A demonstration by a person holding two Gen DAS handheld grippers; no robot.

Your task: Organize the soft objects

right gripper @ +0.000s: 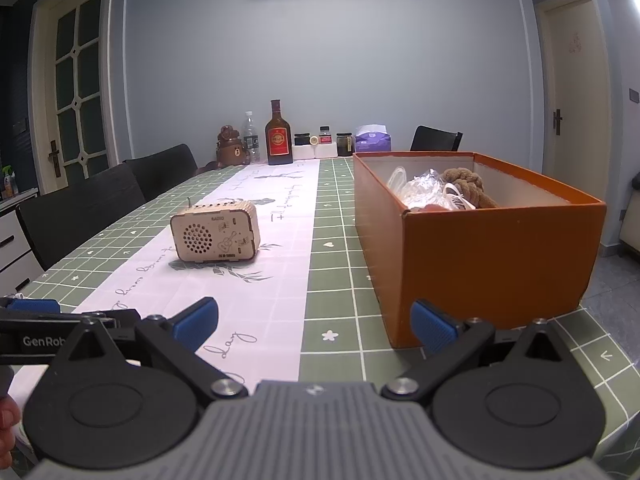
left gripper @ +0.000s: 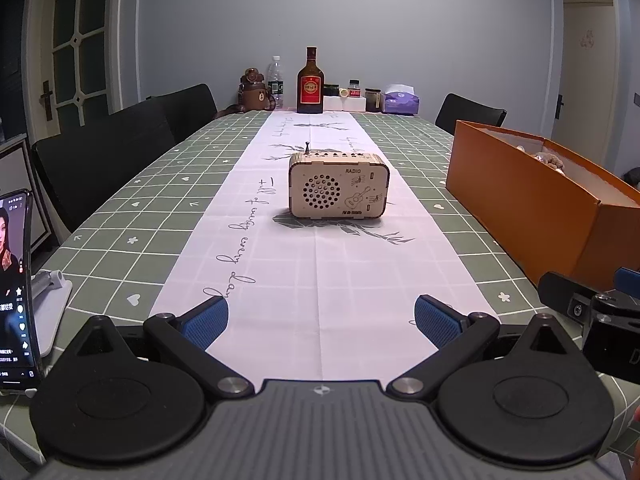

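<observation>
The left gripper [left gripper: 321, 322] had a ribbed grey body flanked by two round black discs, with black linkage arms pinned by silver screws and blue ribbed pads [left gripper: 206, 323]. The right gripper [right gripper: 314, 323] was built alike, its blue pads [right gripper: 435, 326] on black arms. "GenRob" in white lettering marked a black side panel. Bare fingertips [right gripper: 8, 420] showed at the right view's edge.

**Orange, green and white before us**

We see an orange box [right gripper: 480, 256] on a surface [right gripper: 340, 292] clothed in green with white grid lines and a white lettered runner. A pale wooden radio [left gripper: 338, 185] shows engraved guitar motifs. Our tongs' pads [left gripper: 206, 322] are blue.
</observation>
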